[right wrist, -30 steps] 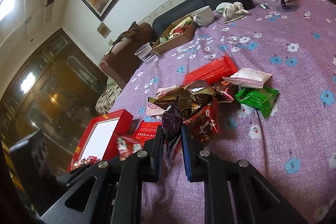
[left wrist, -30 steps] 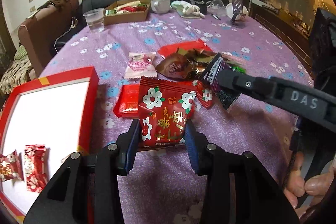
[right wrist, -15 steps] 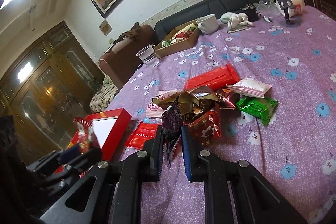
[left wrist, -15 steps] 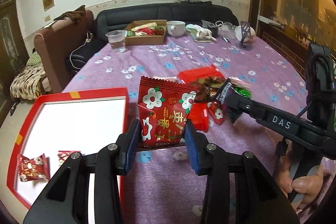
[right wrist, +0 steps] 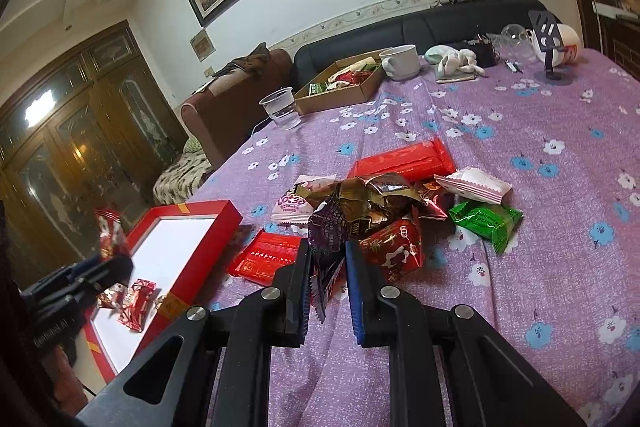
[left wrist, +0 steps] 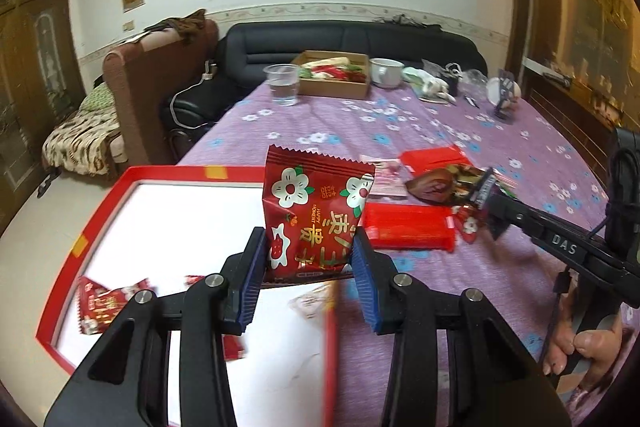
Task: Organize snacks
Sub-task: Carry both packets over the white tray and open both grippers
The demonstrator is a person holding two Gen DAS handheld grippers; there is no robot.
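My left gripper point(left wrist: 310, 255) is shut on a red flowered snack packet point(left wrist: 316, 215) and holds it above the right side of the red box point(left wrist: 96, 219), whose white floor bears a few small red packets point(left wrist: 106, 303). My right gripper point(right wrist: 328, 267) is shut on a dark purple snack packet point(right wrist: 328, 231) just above the table, at the near edge of the snack pile point(right wrist: 384, 199). In the right wrist view the red box point(right wrist: 208, 223) lies to the left, with the left gripper point(right wrist: 80, 279) over it.
Flat red packs point(right wrist: 404, 159), a green packet point(right wrist: 486, 223) and white packets point(right wrist: 472, 185) lie around the pile on the purple flowered cloth point(right wrist: 540, 267). A plastic cup point(right wrist: 282, 107), a cardboard box point(right wrist: 340, 83), a mug point(right wrist: 402, 61) and clutter stand at the far end.
My left gripper has lifted the red packet off the table and carried it left over the red box. My right gripper has stayed at the pile, still shut on the purple packet.
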